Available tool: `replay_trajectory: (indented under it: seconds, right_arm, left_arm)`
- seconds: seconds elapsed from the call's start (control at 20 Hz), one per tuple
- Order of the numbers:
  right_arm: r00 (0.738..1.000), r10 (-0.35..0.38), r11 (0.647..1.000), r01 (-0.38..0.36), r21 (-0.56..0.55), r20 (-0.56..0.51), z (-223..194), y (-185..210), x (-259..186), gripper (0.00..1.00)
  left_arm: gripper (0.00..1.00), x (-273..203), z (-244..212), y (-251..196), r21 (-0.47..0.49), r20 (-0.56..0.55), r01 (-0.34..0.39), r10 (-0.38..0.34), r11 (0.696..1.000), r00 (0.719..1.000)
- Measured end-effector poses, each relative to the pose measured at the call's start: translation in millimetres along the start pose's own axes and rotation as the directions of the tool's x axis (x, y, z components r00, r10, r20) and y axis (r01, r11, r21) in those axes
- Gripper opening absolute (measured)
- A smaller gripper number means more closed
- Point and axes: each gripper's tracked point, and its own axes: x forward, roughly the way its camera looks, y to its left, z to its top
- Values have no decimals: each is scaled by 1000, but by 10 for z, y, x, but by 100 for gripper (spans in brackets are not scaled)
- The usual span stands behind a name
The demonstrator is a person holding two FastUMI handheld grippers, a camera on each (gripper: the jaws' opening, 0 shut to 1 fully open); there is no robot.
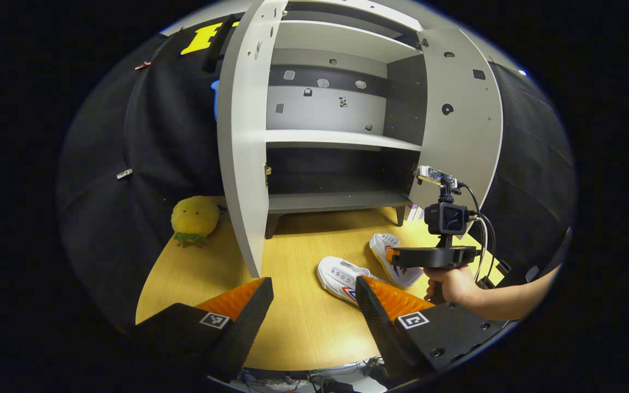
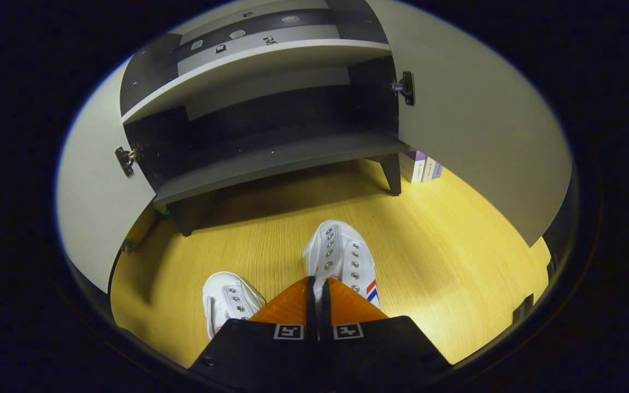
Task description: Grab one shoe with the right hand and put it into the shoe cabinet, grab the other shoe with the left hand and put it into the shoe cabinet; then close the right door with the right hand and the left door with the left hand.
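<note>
Two white sneakers with red and blue stripes lie on the wooden table in front of the open shoe cabinet (image 1: 336, 202). In the right gripper view, my right gripper (image 2: 317, 287) is shut on the rear edge of the farther shoe (image 2: 342, 254), while the other shoe (image 2: 227, 303) lies to its left. The left gripper view shows that right gripper (image 1: 393, 255), held by a hand, over the farther shoe (image 1: 385, 241). My left gripper (image 1: 314, 289) hangs open above the table, its right finger just in front of the nearer shoe (image 1: 339, 275). Both cabinet doors stand open.
The left door (image 1: 241, 164) and right door (image 1: 464, 125) swing out over the table. The grey bottom shelf (image 2: 271, 161) is bare. A yellow plush toy (image 1: 194, 218) sits left of the cabinet. A few books (image 2: 421, 165) stand behind the right door.
</note>
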Motion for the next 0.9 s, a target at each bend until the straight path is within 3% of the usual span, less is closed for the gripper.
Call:
replay_trajectory:
  seconds: [0.15,0.3,0.45,0.9]
  right_arm:
    - [998,-3,998,-1,-60,-59,-198,36,25,5]
    - [999,-30,992,27,-124,-24,-234,93,62,5]
    - [1000,-8,1000,8,-24,-4,-148,97,12,5]
    - [988,42,994,-27,-105,150,721,118,-563,5]
  left_arm:
    - [95,31,-23,7,2,-1,9,-9,1000,1000]
    - [95,30,-3,32,0,3,9,-9,1000,1000]
    - [95,17,19,55,19,14,5,-5,1000,1000]
    - [95,24,42,-30,14,36,22,-22,1000,999]
